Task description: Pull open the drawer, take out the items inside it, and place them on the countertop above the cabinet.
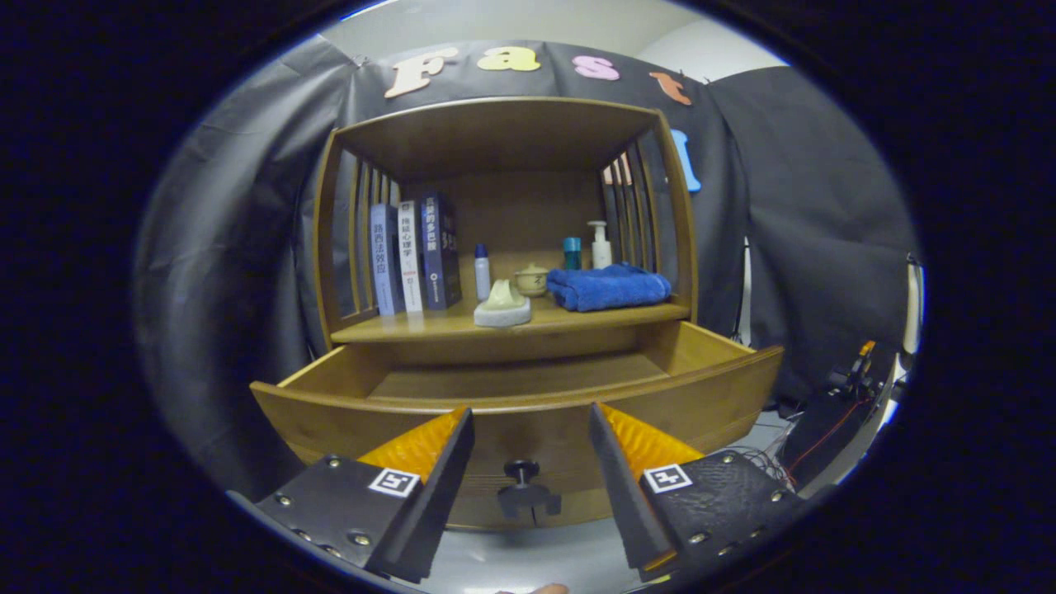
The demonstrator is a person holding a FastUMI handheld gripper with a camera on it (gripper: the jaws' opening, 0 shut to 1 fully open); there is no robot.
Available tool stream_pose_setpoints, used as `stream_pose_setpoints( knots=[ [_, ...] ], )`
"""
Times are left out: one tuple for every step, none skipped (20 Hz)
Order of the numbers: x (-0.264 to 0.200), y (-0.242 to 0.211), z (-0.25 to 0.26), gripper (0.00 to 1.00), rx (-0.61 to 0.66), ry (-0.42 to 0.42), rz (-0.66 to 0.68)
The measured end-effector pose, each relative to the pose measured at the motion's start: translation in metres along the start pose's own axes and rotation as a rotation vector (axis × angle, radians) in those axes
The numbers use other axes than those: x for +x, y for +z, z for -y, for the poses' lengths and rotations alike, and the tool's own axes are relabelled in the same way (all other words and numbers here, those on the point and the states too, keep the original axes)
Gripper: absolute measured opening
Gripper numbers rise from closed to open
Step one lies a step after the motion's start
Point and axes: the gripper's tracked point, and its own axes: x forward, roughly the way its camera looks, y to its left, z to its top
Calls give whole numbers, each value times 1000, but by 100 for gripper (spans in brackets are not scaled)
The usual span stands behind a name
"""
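A wooden cabinet stands ahead with its drawer pulled out toward me; the part of the drawer's inside that I see holds nothing. The drawer's dark knob sits on its front, between my fingers and a little beyond them. My gripper is open, fingers apart in front of the drawer face, touching nothing. On the countertop above the drawer lie a pale green piece on a white dish, a folded blue towel, a small lidded pot and small bottles.
Three upright books stand at the left of the countertop under the cabinet's top board. Slatted side walls close both ends. A teal cup and pump bottle stand at the back. Cables and equipment lie right of the cabinet.
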Motion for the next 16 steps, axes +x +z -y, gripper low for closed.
stream_pose_setpoints(
  knots=[
    [4,-3,-2,84,-15,12,-16],
    [7,-7,-6,84,-26,23,-26],
    [11,-9,-9,84,-31,36,-38],
    [14,-12,-13,84,-34,48,-52],
    [13,-17,-13,84,-52,39,-72],
    [14,-17,-11,84,-64,36,-73],
    [15,-17,-11,83,-63,35,-74],
    [15,-17,-12,84,-54,35,-75],
    [16,-17,-12,84,-40,37,-78],
    [16,-18,-12,84,-26,41,-83],
    [19,-17,-12,85,-10,46,-85],
    [20,-16,-12,85,10,53,-82],
    [23,-12,-12,85,31,59,-75],
    [29,-12,-13,86,41,62,-77],
    [29,-14,-13,87,27,66,-98],
    [35,-17,-13,87,10,67,-105]
  ],
)
